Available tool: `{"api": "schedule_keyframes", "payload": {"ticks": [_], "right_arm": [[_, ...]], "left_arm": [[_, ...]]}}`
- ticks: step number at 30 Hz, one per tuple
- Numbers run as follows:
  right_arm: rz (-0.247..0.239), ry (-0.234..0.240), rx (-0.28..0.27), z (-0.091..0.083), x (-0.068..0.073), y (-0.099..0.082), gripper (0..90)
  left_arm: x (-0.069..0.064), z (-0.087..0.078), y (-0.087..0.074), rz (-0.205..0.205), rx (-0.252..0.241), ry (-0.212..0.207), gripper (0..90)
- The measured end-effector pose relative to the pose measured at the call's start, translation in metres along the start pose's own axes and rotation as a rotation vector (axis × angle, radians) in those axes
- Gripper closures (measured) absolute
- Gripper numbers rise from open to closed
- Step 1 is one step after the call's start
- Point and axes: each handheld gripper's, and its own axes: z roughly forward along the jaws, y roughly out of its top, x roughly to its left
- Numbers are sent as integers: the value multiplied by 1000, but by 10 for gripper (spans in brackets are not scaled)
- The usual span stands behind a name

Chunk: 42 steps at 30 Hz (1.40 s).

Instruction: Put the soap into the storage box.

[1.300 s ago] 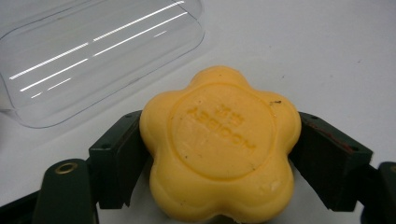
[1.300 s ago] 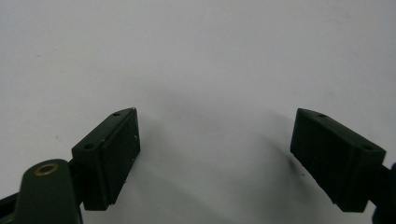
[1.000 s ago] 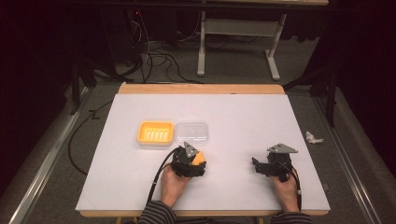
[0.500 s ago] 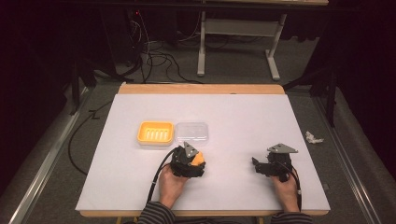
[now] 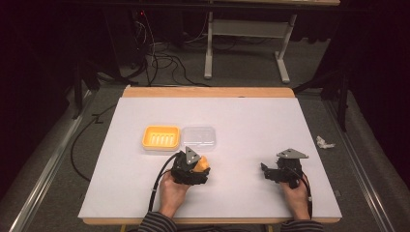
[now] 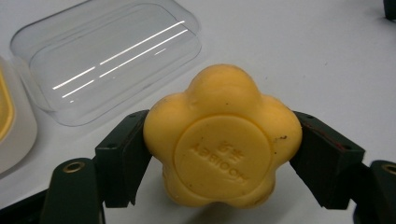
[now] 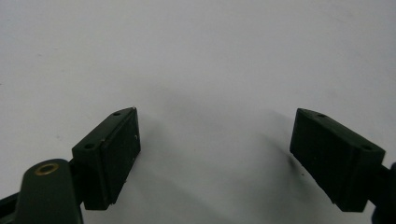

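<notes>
the left gripper (image 6: pixel 219 154) has its two black jaws closed against a yellow soap (image 6: pixel 222 140), a flower-shaped bar with rounded lobes and a round stamped disc facing the camera. each pad presses on one side of the bar, so the jaws stand only as far apart as the soap is wide. in the high view the left gripper (image 5: pixel 197 166) sits at the near left-middle of the white table (image 5: pixel 251 125), with the soap (image 5: pixel 202 163) showing as an orange-yellow lump at its tip, low over the table surface; whether the bar touches the table i cannot tell.

just beyond the soap lies a clear lid (image 6: pixel 107 60), hollow side down on the table, near the bar but apart from it. to the left of the lid is the yellow soap dish (image 5: pixel 161 137), and the two sit side by side at the far left of the gripper, with the clear lid (image 5: pixel 198 137) on the right.

the right gripper (image 7: pixel 215 154) has its jaws spread wide with nothing between them, only bare white table under them. in the high view the right gripper (image 5: pixel 270 173) rests at the near right of the table, well apart from the soap.
</notes>
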Motion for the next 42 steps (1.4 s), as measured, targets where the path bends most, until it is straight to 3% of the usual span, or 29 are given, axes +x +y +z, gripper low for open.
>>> {"api": "schedule_keyframes", "payload": {"ticks": [5, 13, 19, 27, 36, 42], "right_arm": [[1, 0, 1, 0, 0, 0, 165], [3, 1, 1, 0, 0, 0, 165], [0, 0, 0, 0, 0, 0, 164], [15, -1, -7, -1, -2, 0, 159], [43, 13, -70, -7, -5, -3, 151], [41, 1, -82, -7, -4, -4, 148]], "left_arm": [[2, -6, 6, 10, -4, -3, 260], [7, -15, 14, -23, -36, -7, 260], [8, -20, 18, -18, -46, 0, 259], [18, -33, 33, -77, -84, -6, 259], [30, -44, 46, -106, -123, 17, 259], [38, -49, 56, -108, -138, 33, 259]]}}
